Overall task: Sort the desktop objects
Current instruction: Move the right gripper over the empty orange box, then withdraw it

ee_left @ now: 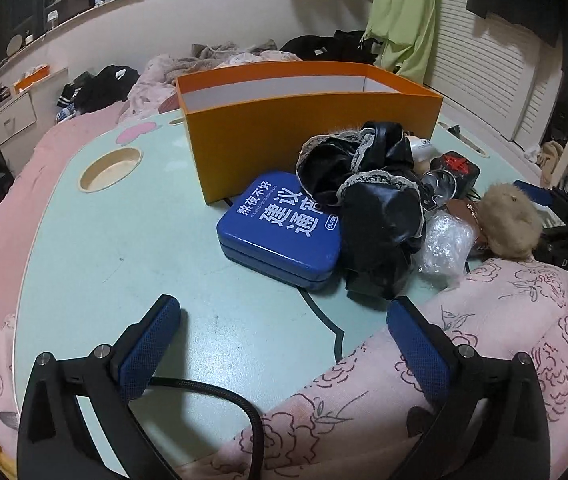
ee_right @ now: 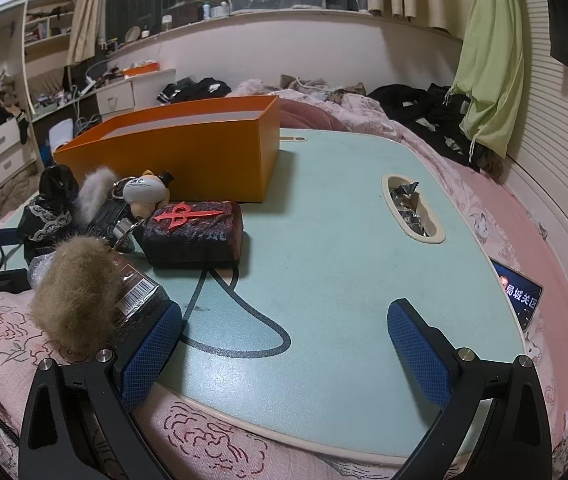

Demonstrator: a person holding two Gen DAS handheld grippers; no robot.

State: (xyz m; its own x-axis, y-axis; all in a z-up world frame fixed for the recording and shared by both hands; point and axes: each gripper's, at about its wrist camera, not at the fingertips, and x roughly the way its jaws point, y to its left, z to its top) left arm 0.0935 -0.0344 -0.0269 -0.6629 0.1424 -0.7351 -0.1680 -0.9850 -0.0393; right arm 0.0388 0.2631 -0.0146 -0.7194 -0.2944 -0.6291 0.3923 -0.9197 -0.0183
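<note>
both tongs stand wide with nothing between them: left tongs (ee_left: 284,336) over the pale green table (ee_left: 124,248), right tongs (ee_right: 284,340) beside a brown fur ball (ee_right: 76,292). blue tin (ee_left: 280,228) lies just in front of the orange box (ee_left: 308,136), touching black lace-trimmed cloth (ee_left: 368,200). dark red-marked case (ee_right: 192,236) lies near the box.

Ahead of my left hand-held gripper (ee_left: 284,344) the tin (ee_left: 280,228) lies on the bench (ee_left: 124,248), box (ee_left: 308,128) behind it, clutter pile (ee_left: 368,204) to its right.
</note>
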